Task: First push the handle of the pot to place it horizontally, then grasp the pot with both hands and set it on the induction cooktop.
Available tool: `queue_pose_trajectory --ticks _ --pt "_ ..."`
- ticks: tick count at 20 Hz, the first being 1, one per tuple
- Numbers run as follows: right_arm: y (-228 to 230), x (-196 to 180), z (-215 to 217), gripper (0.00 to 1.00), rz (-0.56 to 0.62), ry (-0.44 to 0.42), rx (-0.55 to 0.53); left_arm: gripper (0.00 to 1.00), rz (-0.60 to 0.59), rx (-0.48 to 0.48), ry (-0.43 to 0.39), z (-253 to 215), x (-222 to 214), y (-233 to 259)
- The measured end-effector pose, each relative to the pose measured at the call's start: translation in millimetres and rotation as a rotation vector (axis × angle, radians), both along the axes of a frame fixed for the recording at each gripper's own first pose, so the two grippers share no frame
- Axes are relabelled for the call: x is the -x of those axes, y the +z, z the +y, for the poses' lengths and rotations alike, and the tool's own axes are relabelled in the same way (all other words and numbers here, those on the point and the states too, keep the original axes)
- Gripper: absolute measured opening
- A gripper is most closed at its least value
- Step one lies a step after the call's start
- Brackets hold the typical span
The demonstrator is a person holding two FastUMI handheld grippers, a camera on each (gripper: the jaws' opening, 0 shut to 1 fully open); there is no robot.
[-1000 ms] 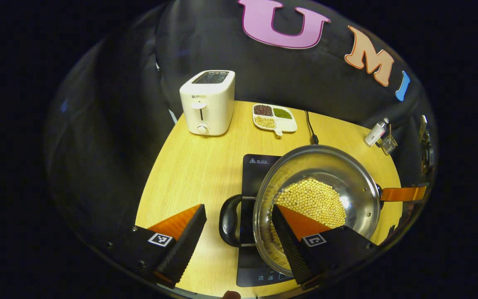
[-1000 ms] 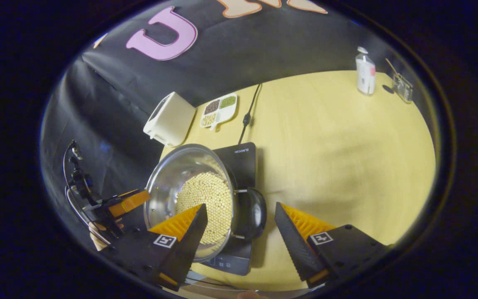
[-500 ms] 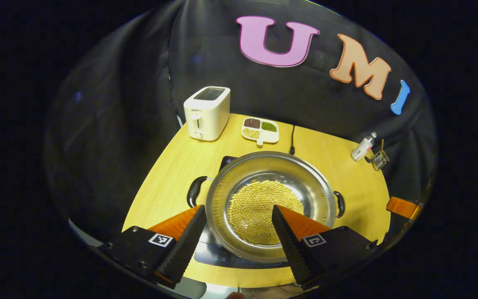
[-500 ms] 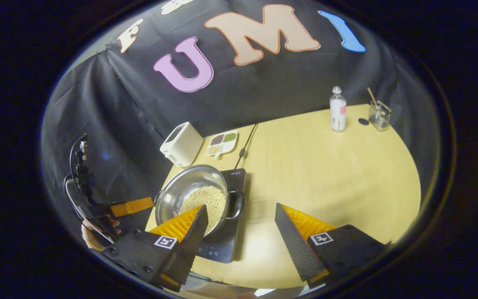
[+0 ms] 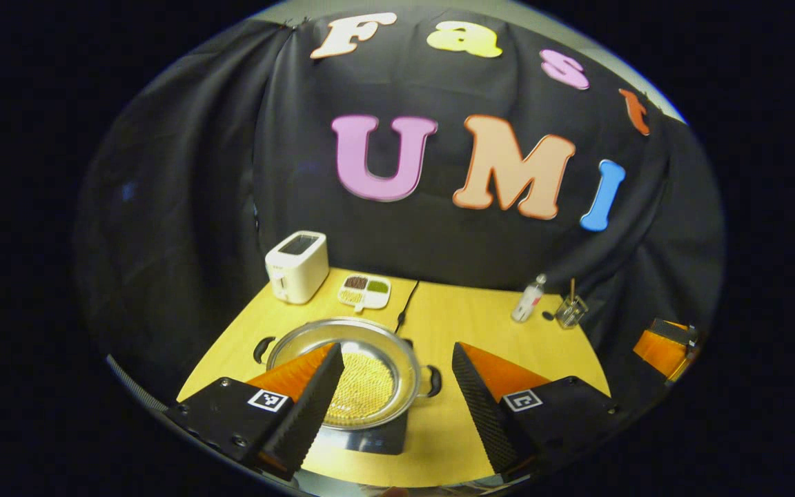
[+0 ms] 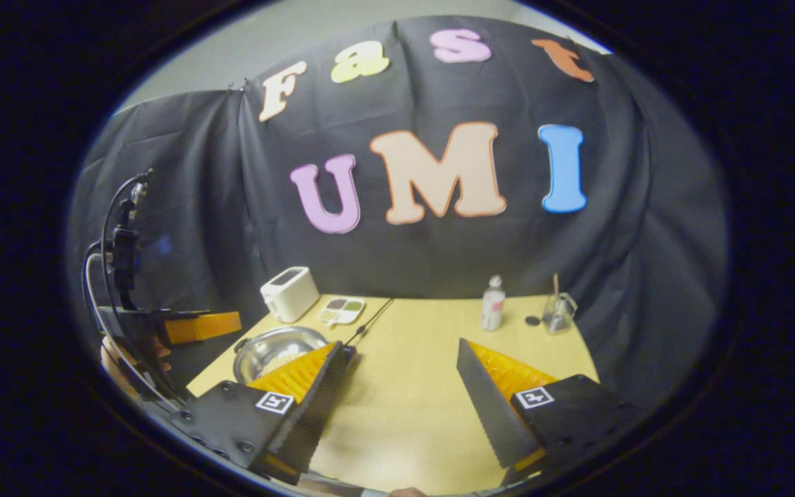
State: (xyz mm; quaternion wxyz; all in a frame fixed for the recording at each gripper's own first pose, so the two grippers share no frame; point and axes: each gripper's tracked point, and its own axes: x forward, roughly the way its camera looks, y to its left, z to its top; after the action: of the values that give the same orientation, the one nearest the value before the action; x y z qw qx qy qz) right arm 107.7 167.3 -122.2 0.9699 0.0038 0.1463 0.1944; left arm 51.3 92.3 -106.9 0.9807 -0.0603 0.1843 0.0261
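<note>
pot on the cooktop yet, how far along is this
Looks done: the pot, with beans inside, sits on the cooktop, its two handles out to the sides. Nothing is in hand: the left hand-held gripper and the right hand-held gripper are open, above the table. Nothing looks left.

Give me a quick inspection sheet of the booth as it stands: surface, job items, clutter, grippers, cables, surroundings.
Surface: wooden table, bare across its right half.
Job's things: steel pot holding yellow beans, sitting on the black induction cooktop; a dark handle sticks out on each side.
Clutter: white toaster and divided bean dish at the back left; small bottle and glass jar at the back right.
Grippers: left gripper open, holding nothing, back from the pot; right gripper open, holding nothing, over bare table.
Cables: black cord running from the cooktop to the back edge.
Surroundings: black cloth wall behind the table.
</note>
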Motion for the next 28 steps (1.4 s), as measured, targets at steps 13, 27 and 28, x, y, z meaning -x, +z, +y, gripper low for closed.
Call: queue_pose_trajectory --ticks 13,27,28 --pt "88 42 -116 0.92 -0.228 -0.107 0.009 0.95 -0.343 -0.19 0.005 -96 38 79" --pt "75 52 -152 0.93 -0.223 -0.18 -0.01 0.96 -0.353 -0.219 -0.093 -145 28 82" --pt "74 52 -154 0.93 -0.223 -0.179 -0.011 0.96 -0.353 -0.218 -0.1 -148 27 81"
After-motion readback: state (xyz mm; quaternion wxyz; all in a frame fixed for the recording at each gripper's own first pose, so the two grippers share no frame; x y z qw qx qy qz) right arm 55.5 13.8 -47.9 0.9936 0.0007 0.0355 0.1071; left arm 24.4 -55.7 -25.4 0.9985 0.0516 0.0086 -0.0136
